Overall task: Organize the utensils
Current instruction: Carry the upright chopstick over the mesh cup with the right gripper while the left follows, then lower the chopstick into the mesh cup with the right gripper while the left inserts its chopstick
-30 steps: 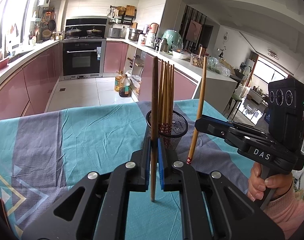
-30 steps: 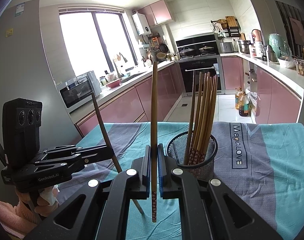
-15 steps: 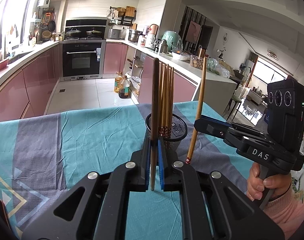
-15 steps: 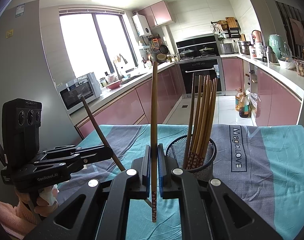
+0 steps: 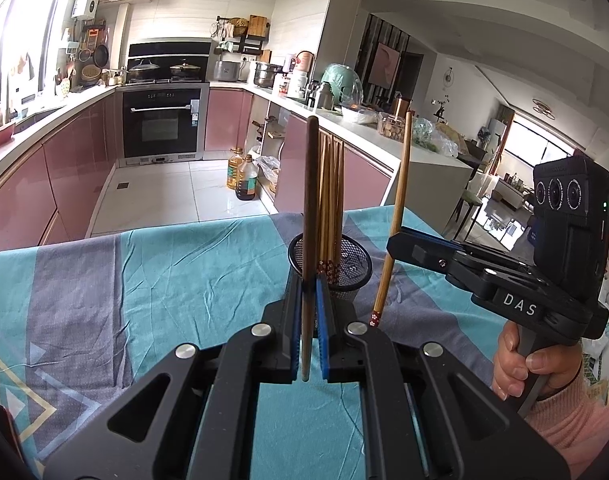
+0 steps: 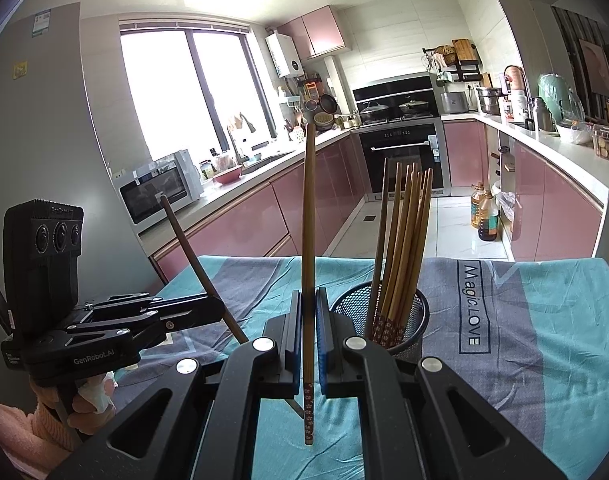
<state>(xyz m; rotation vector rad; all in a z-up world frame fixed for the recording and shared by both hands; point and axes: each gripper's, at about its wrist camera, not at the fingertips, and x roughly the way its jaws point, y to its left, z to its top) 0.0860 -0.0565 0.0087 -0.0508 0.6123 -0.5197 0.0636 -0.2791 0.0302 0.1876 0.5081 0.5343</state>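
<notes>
My left gripper (image 5: 308,292) is shut on a dark brown chopstick (image 5: 310,200), held upright just in front of the black mesh cup (image 5: 354,268). Several light chopsticks (image 5: 332,200) stand in that cup. To the cup's right, my right gripper (image 5: 392,240) is shut on a light chopstick (image 5: 398,200) with a flowered lower end. In the right wrist view, the right gripper (image 6: 308,320) clamps this light chopstick (image 6: 309,220) upright, left of the mesh cup (image 6: 416,320). The left gripper (image 6: 218,312) holds the dark chopstick (image 6: 192,256) tilted at the left.
A teal and grey tablecloth (image 5: 184,280) covers the table, with printed lettering (image 6: 472,308) right of the cup. Beyond the far table edge lies a kitchen floor with oil bottles (image 5: 244,178) and pink cabinets. A person's hand (image 5: 516,364) grips each handle.
The dark chopstick has tipped slightly further left in the right wrist view. Both grippers and the cup stay about where they were.
</notes>
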